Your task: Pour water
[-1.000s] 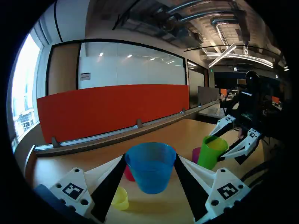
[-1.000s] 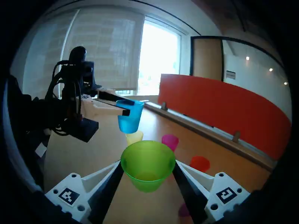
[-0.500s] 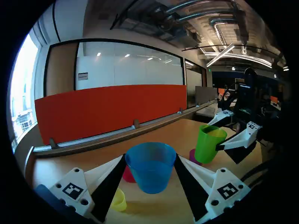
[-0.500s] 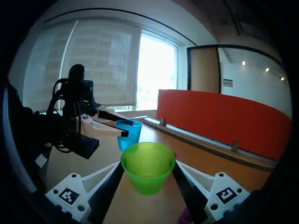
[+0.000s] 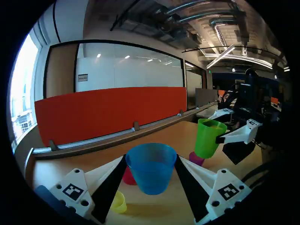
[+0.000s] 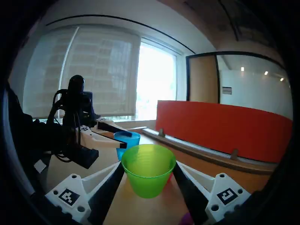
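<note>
A blue cup (image 5: 151,170) is held upright above the worktop (image 5: 165,135), clamped between the jaws of the left gripper (image 5: 150,162). A green cup (image 6: 149,173) is clamped likewise in the jaws of the right gripper (image 6: 149,165), farther right. A yellow cup (image 5: 119,203), red cup (image 5: 129,177) and purple cup (image 5: 196,158) are seen on the worktop.

In the left gripper view the green cup (image 5: 207,138), clamped in the right gripper (image 5: 214,129), has climbed from just above the desk (image 5: 176,135) to well clear of it. It has also edged leftward, uncovering more of the magenta cup (image 5: 196,158) below. In the right gripper view the blue cup (image 6: 125,140) has dropped from high above the green cup's rim to just behind it, its lower part now hidden.
</note>
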Motion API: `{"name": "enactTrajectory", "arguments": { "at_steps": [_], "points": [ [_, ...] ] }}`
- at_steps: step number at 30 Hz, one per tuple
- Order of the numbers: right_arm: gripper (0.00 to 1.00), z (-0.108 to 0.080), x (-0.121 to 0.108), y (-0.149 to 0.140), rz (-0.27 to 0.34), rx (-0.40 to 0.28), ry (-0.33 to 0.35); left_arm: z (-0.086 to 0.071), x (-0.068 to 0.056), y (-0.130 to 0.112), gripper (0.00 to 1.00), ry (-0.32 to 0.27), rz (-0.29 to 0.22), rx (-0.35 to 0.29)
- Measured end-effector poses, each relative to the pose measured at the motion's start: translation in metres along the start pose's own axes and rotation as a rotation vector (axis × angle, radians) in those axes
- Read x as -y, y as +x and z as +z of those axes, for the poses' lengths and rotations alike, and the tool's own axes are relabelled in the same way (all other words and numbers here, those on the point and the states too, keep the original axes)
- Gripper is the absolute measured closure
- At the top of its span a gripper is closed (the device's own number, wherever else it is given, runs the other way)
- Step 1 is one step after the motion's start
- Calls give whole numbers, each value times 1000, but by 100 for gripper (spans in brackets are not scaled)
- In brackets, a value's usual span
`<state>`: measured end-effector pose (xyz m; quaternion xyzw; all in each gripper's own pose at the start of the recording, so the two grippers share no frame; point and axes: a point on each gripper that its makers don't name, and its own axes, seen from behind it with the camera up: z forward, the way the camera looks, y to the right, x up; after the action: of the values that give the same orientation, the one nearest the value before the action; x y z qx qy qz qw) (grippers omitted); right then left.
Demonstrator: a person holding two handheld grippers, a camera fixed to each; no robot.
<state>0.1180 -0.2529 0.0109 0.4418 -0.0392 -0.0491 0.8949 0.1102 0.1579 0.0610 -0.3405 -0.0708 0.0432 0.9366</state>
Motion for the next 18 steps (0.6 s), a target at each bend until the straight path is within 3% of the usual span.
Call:
{"name": "enactTrajectory", "arguments": {
  "at_steps": [18],
  "points": [
    [8,5,-3,10,-6,-28,-8,1,-3,2,11,-13,-9,-9]
  ]
}}
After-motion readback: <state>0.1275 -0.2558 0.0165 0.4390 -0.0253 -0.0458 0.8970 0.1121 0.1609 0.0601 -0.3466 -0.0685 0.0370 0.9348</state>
